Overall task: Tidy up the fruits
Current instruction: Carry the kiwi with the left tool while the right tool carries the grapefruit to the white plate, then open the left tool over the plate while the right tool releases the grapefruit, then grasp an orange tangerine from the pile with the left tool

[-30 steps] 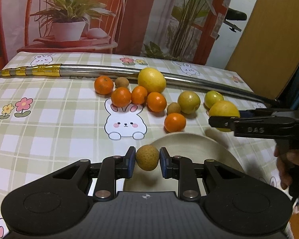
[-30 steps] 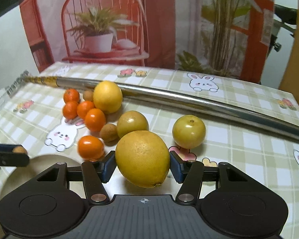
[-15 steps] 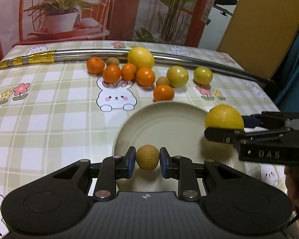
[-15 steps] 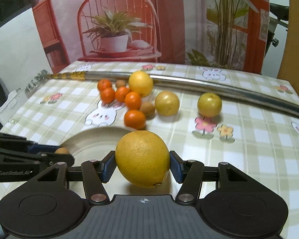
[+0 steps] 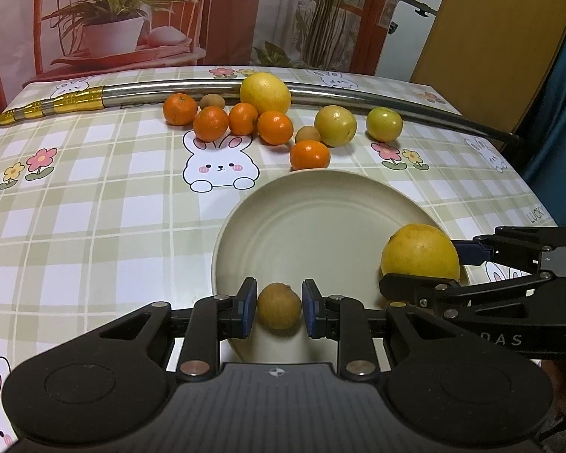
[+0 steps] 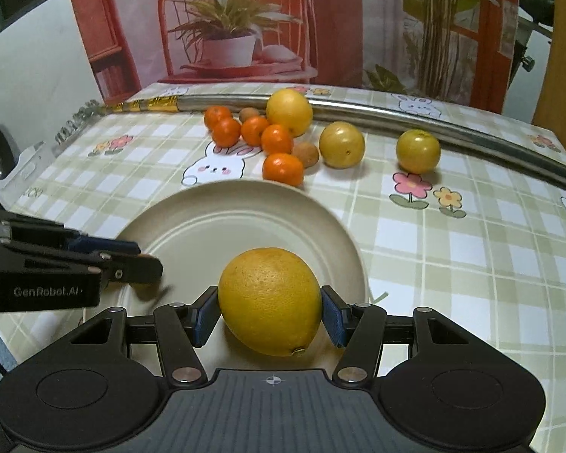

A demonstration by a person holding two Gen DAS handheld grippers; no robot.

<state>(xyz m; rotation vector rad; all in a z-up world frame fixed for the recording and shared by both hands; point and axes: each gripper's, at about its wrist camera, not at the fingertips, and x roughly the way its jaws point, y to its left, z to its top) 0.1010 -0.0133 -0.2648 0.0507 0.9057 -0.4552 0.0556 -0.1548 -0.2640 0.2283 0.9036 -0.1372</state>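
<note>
My left gripper [image 5: 279,305] is shut on a small brown round fruit [image 5: 279,305] above the near rim of the cream plate [image 5: 313,204]. From the right side of the left wrist view comes my right gripper [image 5: 422,262], shut on a large yellow citrus [image 5: 420,252] at the plate's right rim. In the right wrist view that gripper [image 6: 269,302] holds the yellow citrus [image 6: 269,300] over the plate [image 6: 241,207], and the left gripper [image 6: 139,256] reaches in from the left; its fruit is almost hidden. Beyond the plate lie several tangerines [image 5: 309,154], another large yellow citrus [image 5: 265,92], two yellow-green fruits [image 5: 335,125] and small brown ones.
A long steel pole [image 5: 358,100] with a gold end crosses the back of the checked tablecloth [image 5: 94,204]. The table edge [image 5: 539,204] drops off at the right. A printed backdrop with a plant hangs behind.
Both grippers have drawn back from the fruit pile toward the plate with their fruits. The right one has carried the yellow citrus from the table onto the plate's right side.
</note>
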